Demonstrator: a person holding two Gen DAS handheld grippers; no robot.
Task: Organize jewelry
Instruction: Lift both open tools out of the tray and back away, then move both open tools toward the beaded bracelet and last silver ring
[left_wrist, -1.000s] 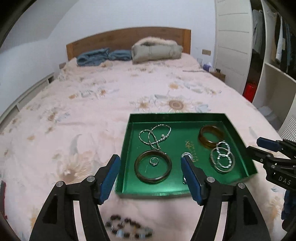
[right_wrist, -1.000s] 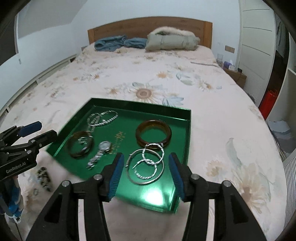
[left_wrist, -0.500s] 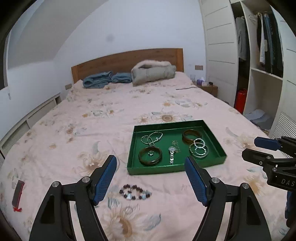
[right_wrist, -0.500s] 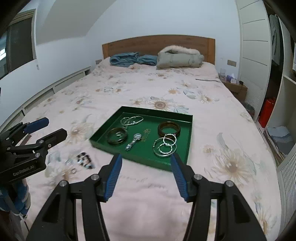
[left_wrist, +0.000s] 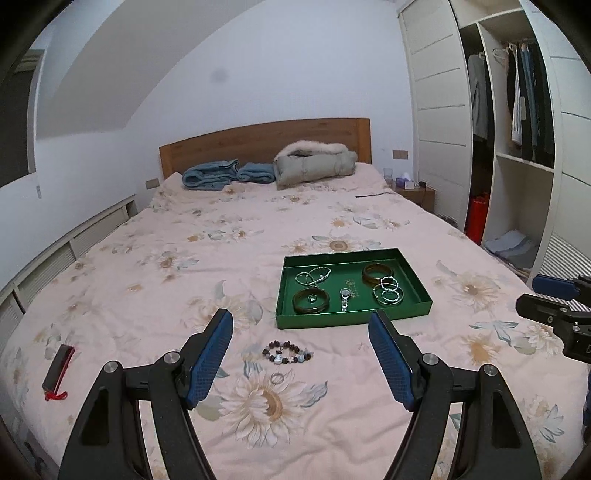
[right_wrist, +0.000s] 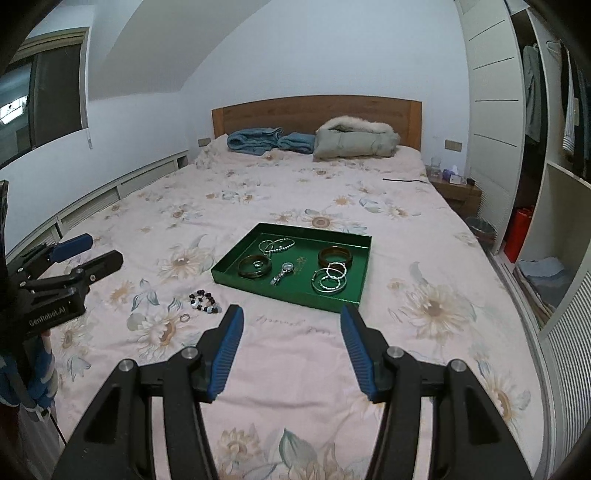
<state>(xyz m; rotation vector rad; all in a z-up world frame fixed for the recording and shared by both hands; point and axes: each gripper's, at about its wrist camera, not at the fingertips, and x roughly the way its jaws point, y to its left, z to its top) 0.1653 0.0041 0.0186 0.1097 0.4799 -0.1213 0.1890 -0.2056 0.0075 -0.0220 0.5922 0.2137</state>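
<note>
Two grippers, both empty: left gripper (left_wrist: 301, 350) has its blue pads spread wide with nothing between them, right gripper (right_wrist: 291, 343) likewise gaping over bare bedspread. Both sets of jaws have just been opening a little further, nothing in either. Both hang well back from the tray (left_wrist: 421, 291), probably pulled off for a full view or because sorting is mostly done.

Tray is green, rectangular, shallow-walled, stiff looking, sitting flat on the soft quilt (left_wrist: 147, 280). It keeps pieces spaced apart so they do not tangle: bead chain (left_wrist: 313, 276) looped at far left, brown bangle (left_wrist: 310, 301) near left with a small ring (left_wrist: 312, 297) inside it, watch (left_wrist: 345, 297) with metal band in the middle, amber bangle (left_wrist: 376, 272) far right, thin silver hoops (left_wrist: 388, 291) overlapping at near right.

Still outside the tray: bead bracelet (left_wrist: 286, 352), dark round beads with some pale ones, bunched on the quilt just in front of the tray, and a plain loose ring (left_wrist: 277, 377) nearer the camera. Those look like the leftovers to pick up. Ring is small and flat on soft fabric, likely fiddly to pinch
</note>
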